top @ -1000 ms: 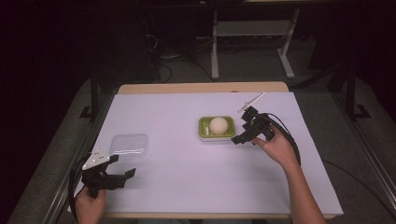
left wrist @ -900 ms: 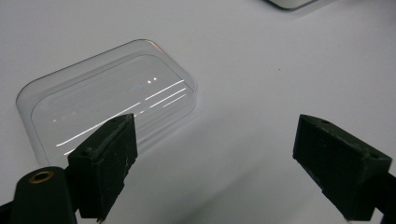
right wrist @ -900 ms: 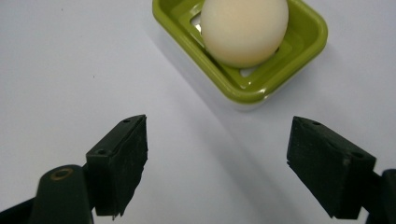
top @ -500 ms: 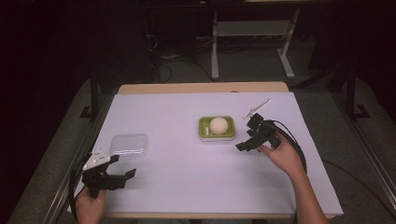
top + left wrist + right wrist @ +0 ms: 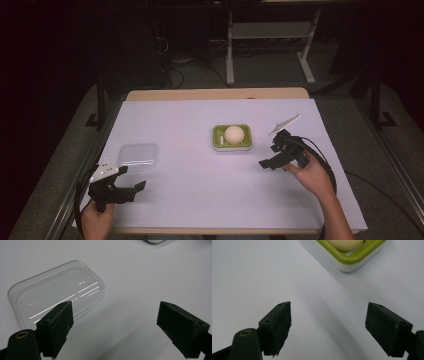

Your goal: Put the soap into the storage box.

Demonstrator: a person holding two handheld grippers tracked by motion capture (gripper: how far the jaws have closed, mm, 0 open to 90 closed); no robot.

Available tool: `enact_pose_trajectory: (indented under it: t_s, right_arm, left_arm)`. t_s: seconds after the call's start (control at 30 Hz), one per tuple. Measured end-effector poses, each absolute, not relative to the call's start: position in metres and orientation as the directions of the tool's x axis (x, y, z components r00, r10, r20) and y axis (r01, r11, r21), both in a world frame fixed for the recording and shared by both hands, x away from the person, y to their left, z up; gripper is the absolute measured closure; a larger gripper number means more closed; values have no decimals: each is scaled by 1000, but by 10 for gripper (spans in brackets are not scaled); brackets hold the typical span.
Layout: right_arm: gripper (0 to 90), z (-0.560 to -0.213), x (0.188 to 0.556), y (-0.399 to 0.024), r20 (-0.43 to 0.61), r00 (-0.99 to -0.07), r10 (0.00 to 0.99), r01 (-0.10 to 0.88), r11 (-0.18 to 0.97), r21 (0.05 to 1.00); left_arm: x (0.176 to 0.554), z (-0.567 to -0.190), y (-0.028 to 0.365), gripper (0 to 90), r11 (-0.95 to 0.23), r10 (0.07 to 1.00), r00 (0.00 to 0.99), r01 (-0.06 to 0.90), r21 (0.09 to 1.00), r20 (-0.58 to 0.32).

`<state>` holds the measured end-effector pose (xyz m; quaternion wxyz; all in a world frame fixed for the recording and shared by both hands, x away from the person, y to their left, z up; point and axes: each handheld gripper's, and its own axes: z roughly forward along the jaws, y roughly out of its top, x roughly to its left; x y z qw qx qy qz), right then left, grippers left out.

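Note:
A cream ball-shaped soap (image 5: 233, 134) rests in a green and white soap dish (image 5: 219, 132) at the table's middle. A clear plastic lid (image 5: 138, 155) lies at the left; the left gripper view has that lid (image 5: 57, 293) just beyond its jaws. My left gripper (image 5: 134, 189) is open near the front left corner, nothing between its jaws (image 5: 115, 327). My right gripper (image 5: 267, 156) is open to the right of the dish, jaws wide apart over bare cloth (image 5: 328, 327). The dish's corner (image 5: 352, 261) and the soap (image 5: 344, 243) appear at the top of the right gripper view.
A white cloth (image 5: 200, 195) covers the table. The right gripper's grey plate (image 5: 284, 124) sticks up behind it. Cables trail from both grippers off the table's sides. A metal stand (image 5: 270, 35) is on the dark floor beyond the far edge.
My right gripper has drawn back from beside the dish toward the front right, a short way each step. The left gripper has stayed where it was.

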<state>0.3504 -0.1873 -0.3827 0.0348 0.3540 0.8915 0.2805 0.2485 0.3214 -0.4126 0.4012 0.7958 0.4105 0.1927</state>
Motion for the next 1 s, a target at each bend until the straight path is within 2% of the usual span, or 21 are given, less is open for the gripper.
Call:
enact_pose_trajectory:
  t_s: [1.0]
  right_arm:
    - [203, -401, 312, -214, 141, -723, 677, 633, 567, 527]
  left_arm:
    - [249, -414, 320, 129, -320, 814, 579, 505, 802, -40]
